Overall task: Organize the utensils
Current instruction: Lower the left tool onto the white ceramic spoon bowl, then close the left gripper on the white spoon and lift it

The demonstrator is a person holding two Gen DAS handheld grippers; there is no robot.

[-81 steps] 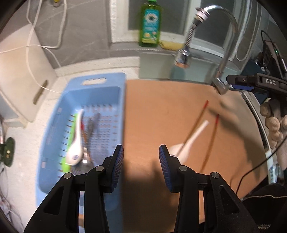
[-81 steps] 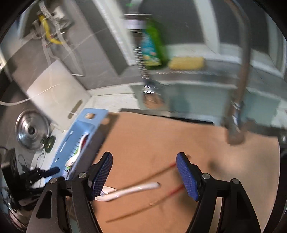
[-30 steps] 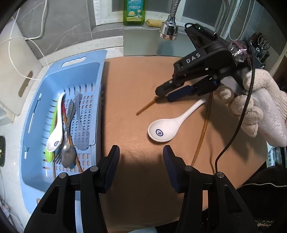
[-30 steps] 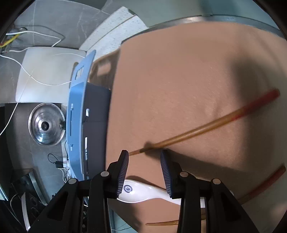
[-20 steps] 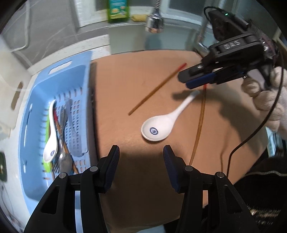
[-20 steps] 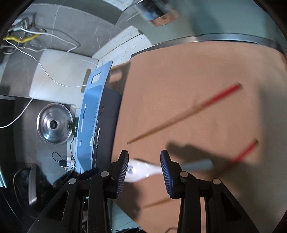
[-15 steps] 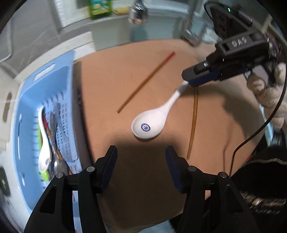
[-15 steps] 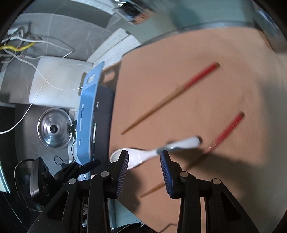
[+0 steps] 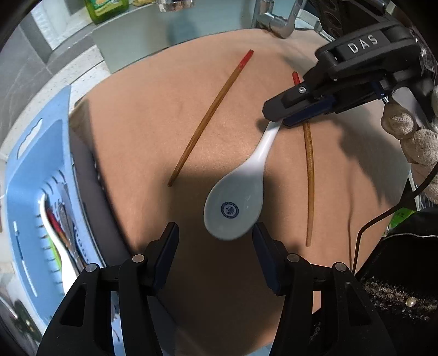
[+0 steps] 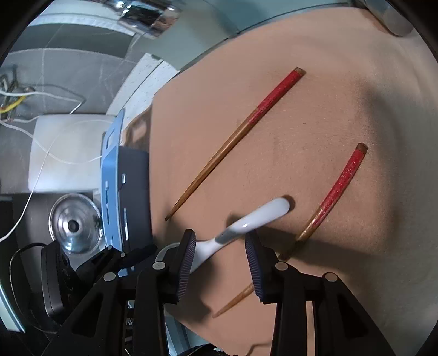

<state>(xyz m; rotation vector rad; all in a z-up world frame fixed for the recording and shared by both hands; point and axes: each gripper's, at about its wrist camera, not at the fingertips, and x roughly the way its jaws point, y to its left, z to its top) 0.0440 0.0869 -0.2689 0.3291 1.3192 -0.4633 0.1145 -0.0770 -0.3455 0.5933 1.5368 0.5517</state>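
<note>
A white ceramic spoon (image 9: 235,202) lies on the brown mat (image 9: 131,131), bowl toward me. My left gripper (image 9: 216,238) is open and points down, its fingertips on either side of the bowl's near rim without touching it. My right gripper (image 10: 220,243) is open, and the spoon's handle (image 10: 257,215) runs out between its fingers. In the left wrist view the right gripper (image 9: 284,113) hovers over the handle's end. Two red-tipped wooden chopsticks lie beside the spoon, one (image 9: 210,115) on its left and one (image 9: 308,169) on its right. The blue basket (image 9: 30,175) stands at the left.
The basket holds several utensils (image 9: 58,224). A gloved hand (image 9: 416,145) carries the right gripper, with a black cable below it. A tap (image 9: 273,22) and a green bottle (image 9: 106,8) stand at the back. A steel lid (image 10: 74,224) and a white board (image 10: 68,153) lie beyond the basket.
My left gripper has come down closer to the spoon's bowl. My right gripper has shifted from the chopstick's thin end to the spoon's handle, which now lies between its fingers.
</note>
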